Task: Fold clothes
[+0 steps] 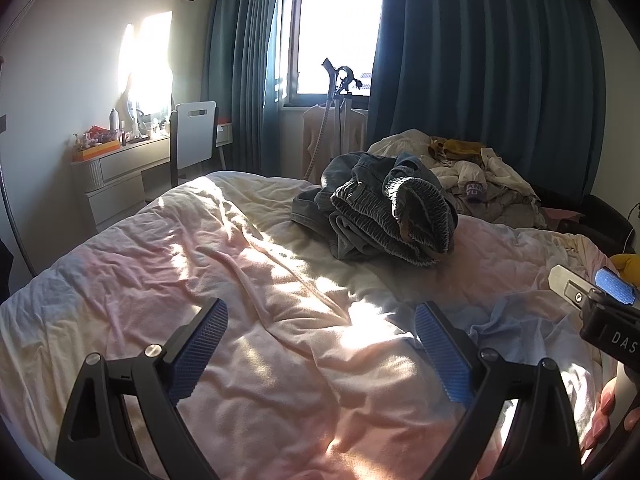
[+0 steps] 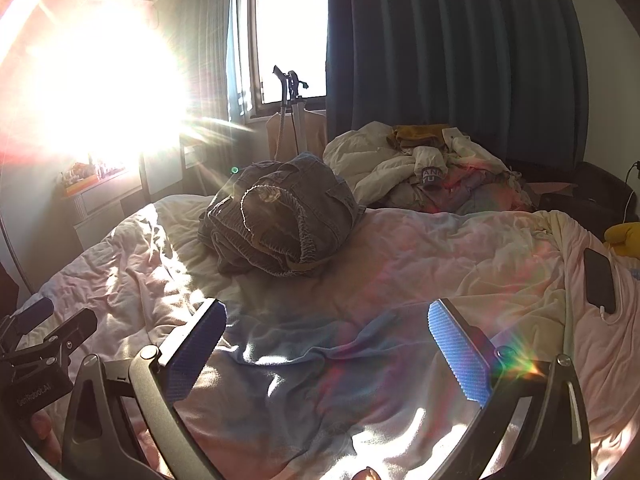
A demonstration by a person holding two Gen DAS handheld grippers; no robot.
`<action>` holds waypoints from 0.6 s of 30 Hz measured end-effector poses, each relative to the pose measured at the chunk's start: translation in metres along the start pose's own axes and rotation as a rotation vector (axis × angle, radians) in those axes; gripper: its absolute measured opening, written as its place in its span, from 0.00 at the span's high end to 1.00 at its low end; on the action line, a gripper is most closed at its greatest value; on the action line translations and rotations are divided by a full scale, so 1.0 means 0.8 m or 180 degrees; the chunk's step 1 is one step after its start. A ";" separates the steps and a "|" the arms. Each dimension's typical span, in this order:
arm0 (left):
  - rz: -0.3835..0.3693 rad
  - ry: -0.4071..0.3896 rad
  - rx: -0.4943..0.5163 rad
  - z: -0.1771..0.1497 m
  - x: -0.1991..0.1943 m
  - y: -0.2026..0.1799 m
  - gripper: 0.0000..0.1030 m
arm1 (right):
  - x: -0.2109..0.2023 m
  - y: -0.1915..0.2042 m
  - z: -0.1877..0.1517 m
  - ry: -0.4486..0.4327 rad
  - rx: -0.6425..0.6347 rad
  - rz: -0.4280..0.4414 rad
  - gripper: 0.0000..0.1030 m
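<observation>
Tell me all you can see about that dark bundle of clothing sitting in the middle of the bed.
The denim garment is a crumpled grey-blue heap, unfolded, resting on the pale pink bed cover. A gathered elastic waistband gapes open toward the cameras, and stitched seams show. Sunlight catches its left side. Neither tool touches it; a separate clothes pile lies behind.

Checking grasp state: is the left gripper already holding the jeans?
No. The left gripper is open over bare bedding, and the jeans lie crumpled farther up the bed, untouched.
</observation>
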State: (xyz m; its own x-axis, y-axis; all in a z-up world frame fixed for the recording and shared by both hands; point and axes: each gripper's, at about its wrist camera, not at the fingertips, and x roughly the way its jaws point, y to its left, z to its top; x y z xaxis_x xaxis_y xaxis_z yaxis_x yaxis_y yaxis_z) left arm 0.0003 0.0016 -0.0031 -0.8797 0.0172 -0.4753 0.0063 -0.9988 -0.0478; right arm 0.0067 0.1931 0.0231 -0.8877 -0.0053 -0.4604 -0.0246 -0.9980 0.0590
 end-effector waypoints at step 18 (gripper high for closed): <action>-0.0020 0.0060 0.0018 -0.001 0.003 -0.004 0.07 | 0.004 0.003 -0.002 0.0075 -0.0025 -0.0045 0.00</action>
State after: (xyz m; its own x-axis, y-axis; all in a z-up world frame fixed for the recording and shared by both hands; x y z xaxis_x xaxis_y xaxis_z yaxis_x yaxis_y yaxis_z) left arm -0.0014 0.0052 -0.0052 -0.8705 0.0243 -0.4915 -0.0020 -0.9989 -0.0458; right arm 0.0044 0.1908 0.0206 -0.8762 0.0073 -0.4819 -0.0334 -0.9984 0.0455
